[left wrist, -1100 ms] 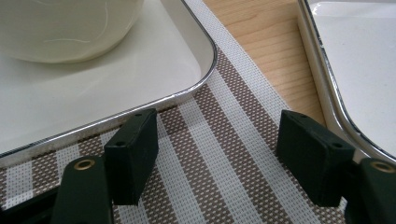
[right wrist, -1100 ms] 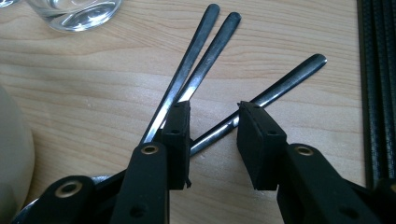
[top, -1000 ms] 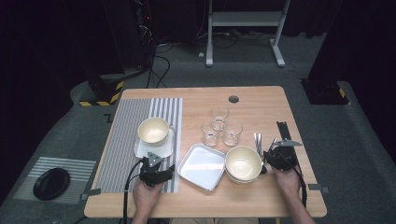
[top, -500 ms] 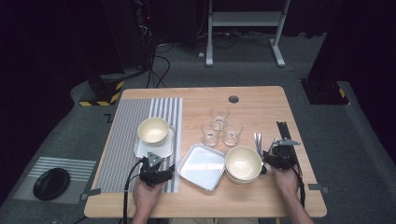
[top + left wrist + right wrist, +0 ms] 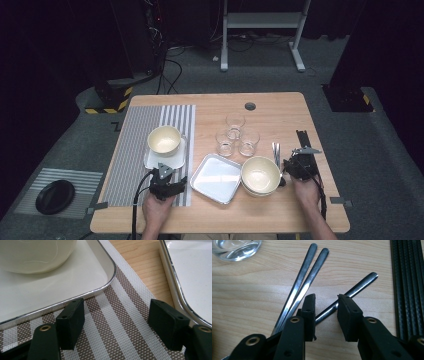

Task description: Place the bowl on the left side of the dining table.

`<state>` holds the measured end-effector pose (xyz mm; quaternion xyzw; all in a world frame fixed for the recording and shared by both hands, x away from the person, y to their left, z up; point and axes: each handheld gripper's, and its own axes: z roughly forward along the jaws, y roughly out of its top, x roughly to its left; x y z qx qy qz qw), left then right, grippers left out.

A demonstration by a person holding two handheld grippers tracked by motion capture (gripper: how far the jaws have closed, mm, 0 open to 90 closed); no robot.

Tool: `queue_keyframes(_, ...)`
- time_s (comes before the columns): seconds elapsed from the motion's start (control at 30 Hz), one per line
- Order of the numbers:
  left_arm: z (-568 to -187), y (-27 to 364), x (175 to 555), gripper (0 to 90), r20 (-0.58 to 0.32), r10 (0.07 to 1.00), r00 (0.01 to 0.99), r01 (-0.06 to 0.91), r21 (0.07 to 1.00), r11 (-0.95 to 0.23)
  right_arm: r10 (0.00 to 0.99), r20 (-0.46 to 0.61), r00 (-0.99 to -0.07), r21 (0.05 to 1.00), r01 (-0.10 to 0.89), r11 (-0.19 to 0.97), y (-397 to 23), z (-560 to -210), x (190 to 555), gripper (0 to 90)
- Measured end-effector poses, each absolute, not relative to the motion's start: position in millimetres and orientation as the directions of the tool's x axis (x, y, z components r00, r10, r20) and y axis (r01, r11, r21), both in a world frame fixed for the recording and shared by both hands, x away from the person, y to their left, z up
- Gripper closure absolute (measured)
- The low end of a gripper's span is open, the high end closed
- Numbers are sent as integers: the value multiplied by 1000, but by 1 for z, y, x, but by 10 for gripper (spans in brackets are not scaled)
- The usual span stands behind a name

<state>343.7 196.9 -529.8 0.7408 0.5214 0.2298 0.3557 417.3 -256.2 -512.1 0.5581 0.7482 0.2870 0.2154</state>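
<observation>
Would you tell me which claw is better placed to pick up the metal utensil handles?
The right claw: one metal handle runs between its open jaws. The left claw sits over the striped mat beside the tray.

This is a lab or studio set up for recording, not a home. A wooden table (image 5: 280,107) stands alone on grey carpet (image 5: 390,165), and everything behind the table is black and unlit. Beyond its far edge stands a metal frame (image 5: 260,22), with loose cables (image 5: 170,50) to the left of that frame. Hazard tape (image 5: 107,107) marks a base off the table's far left corner. Tableware on the table is laid out like a staged test.
</observation>
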Motion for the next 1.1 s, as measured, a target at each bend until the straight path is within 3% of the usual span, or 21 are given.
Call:
queue_keyframes(0.4, -530, 197, 344, 300, -30, 936, 351, 609, 766, -204, 959, -1, -283, 673, 709, 210, -256, -512, 420, 749)
queue_keyframes(1.1, -530, 197, 344, 300, -28, 935, 354, 609, 765, -208, 956, -6, -294, 659, 717, 225, -254, -511, 427, 777)
